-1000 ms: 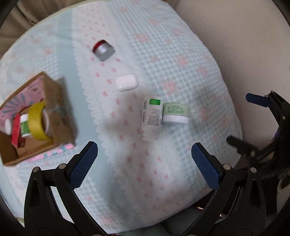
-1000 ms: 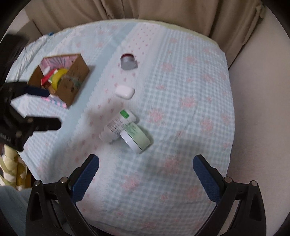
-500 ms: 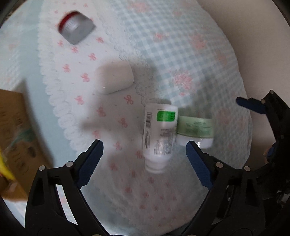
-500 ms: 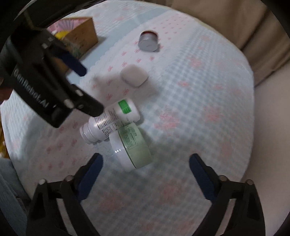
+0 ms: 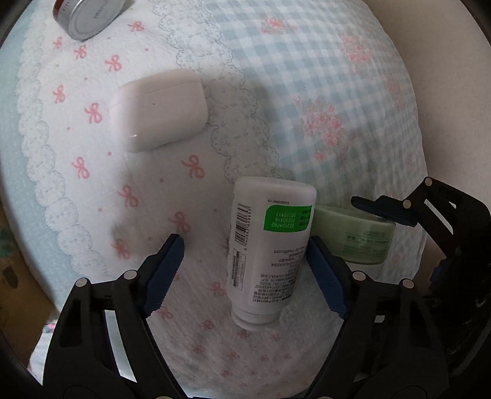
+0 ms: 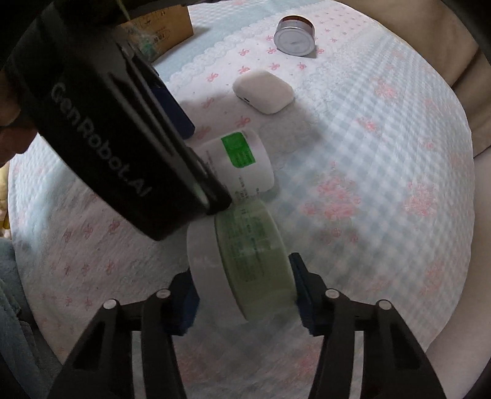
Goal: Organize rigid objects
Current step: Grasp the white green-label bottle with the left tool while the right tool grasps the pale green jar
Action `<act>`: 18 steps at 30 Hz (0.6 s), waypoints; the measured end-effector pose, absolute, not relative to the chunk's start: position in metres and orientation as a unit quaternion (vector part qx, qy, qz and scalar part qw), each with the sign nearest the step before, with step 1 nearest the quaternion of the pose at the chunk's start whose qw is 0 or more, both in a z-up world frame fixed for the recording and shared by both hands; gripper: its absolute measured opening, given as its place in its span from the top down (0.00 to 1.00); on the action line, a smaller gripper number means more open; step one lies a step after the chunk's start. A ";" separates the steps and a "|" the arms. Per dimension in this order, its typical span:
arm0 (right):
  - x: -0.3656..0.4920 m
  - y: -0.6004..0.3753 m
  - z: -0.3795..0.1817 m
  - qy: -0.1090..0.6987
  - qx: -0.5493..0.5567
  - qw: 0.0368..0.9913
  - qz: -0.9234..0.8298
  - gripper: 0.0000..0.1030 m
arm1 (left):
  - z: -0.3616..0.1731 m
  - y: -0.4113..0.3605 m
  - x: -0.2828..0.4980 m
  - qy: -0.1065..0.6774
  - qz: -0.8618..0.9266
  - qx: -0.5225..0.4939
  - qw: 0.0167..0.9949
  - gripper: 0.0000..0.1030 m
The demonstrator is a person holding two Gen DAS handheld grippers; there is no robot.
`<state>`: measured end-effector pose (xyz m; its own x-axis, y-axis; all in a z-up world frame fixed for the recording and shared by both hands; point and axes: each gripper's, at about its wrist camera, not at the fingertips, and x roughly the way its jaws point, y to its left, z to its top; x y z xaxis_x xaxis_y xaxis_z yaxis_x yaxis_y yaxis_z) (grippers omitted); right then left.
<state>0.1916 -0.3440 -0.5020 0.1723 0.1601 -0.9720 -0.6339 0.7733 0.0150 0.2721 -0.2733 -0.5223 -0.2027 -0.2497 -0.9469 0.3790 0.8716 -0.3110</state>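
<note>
A white bottle with a green label (image 5: 270,245) lies on its side on the patterned cloth. My left gripper (image 5: 245,267) is open around it; the right pad touches the bottle, the left pad stands apart. The bottle also shows in the right wrist view (image 6: 242,162), partly hidden by the left gripper's body. A pale green jar with a white lid (image 6: 245,261) lies on its edge beside the bottle. My right gripper (image 6: 242,294) has its blue pads on both sides of the jar, at or very near its faces. The jar shows in the left wrist view (image 5: 359,239).
A white earbud case (image 5: 159,107) (image 6: 264,92) and a silver tin with a red rim (image 5: 89,15) (image 6: 296,35) lie farther back on the cloth. A cardboard box (image 6: 159,24) stands at the far left. The round table's edge (image 5: 420,153) is close on the right.
Both grippers have come down and forward onto the table. The left now straddles the bottle; the right has narrowed around the green jar.
</note>
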 end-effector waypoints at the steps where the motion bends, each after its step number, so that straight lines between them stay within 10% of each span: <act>1: 0.191 -0.346 -0.501 0.587 -0.196 0.738 0.269 0.54 | -0.523 -0.275 0.271 0.735 -0.248 0.046 0.629 0.26; 8: 0.184 -0.359 -0.499 0.598 -0.169 0.740 0.256 0.56 | -0.530 -0.294 0.261 0.730 -0.231 0.084 0.638 0.34; 10: 0.182 -0.361 -0.499 0.600 -0.161 0.742 0.253 0.56 | -0.527 -0.304 0.256 0.724 -0.238 0.086 0.642 0.54; 18: 0.188 -0.362 -0.495 0.605 -0.146 0.746 0.236 0.57 | -0.520 -0.314 0.250 0.718 -0.230 0.092 0.650 0.55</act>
